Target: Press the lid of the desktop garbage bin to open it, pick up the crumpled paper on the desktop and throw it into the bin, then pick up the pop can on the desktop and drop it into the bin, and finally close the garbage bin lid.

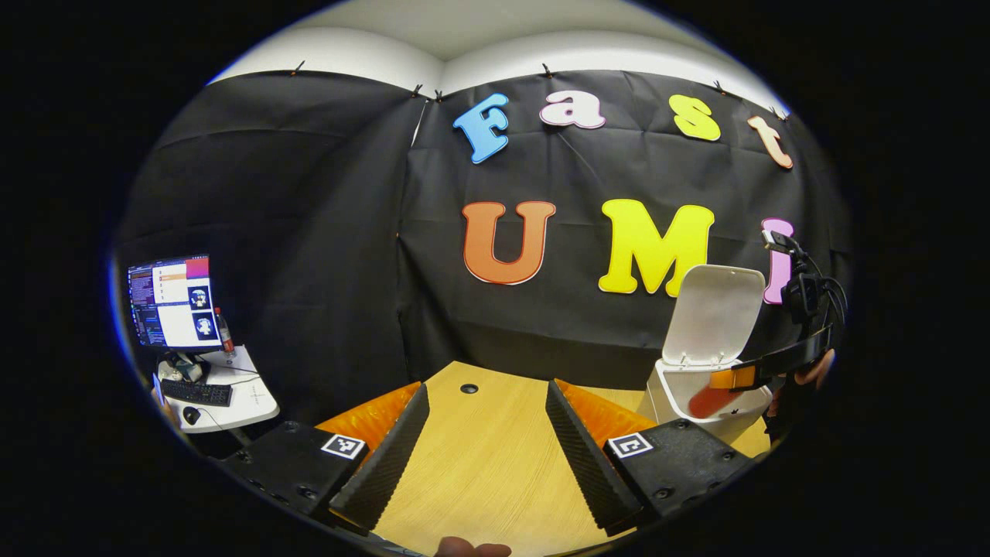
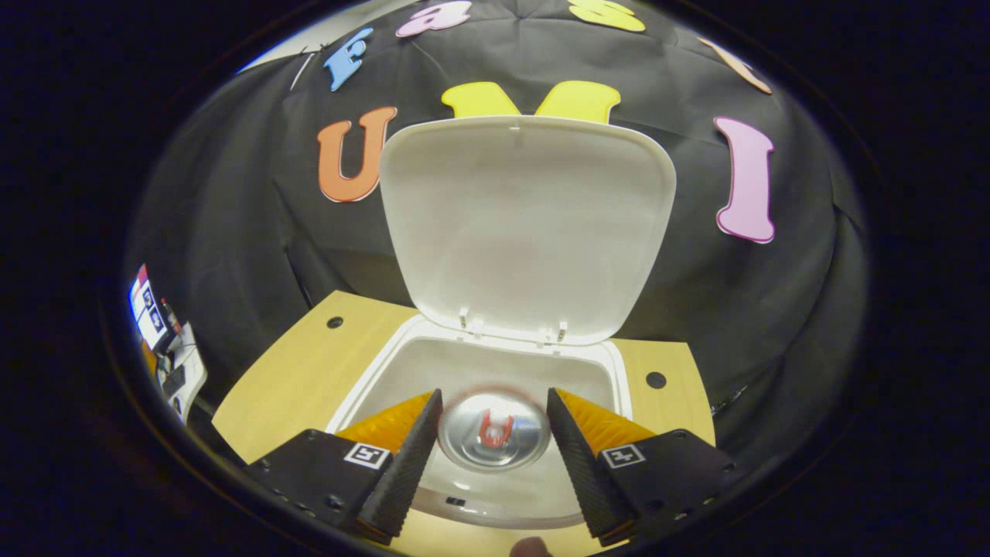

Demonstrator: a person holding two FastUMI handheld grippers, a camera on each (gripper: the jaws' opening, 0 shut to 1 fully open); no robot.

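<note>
The white desktop bin point(image 2: 363, 387) stands with its lid point(image 2: 526, 224) swung upright. My right gripper point(image 2: 493, 433) hovers over the opening, shut on the pop can point(image 2: 493, 429), whose silver top fills the gap between both fingers. In the left gripper view the bin point(image 1: 657, 391) sits at the right of the wooden desk point(image 1: 479, 464). There the red can point(image 1: 705, 402) hangs tilted inside the rim under the right gripper point(image 1: 735, 377), which a hand holds. My left gripper point(image 1: 486, 433) is open above the bare desk, well left of the bin. The crumpled paper is hidden.
A side table with a monitor point(image 1: 172, 302), keyboard point(image 1: 197, 393) and bottle stands far left. The desk has cable holes point(image 1: 469, 388) point(image 2: 656, 380). Black cloth walls close the back. A fingertip point(image 1: 472, 549) shows at the bottom edge.
</note>
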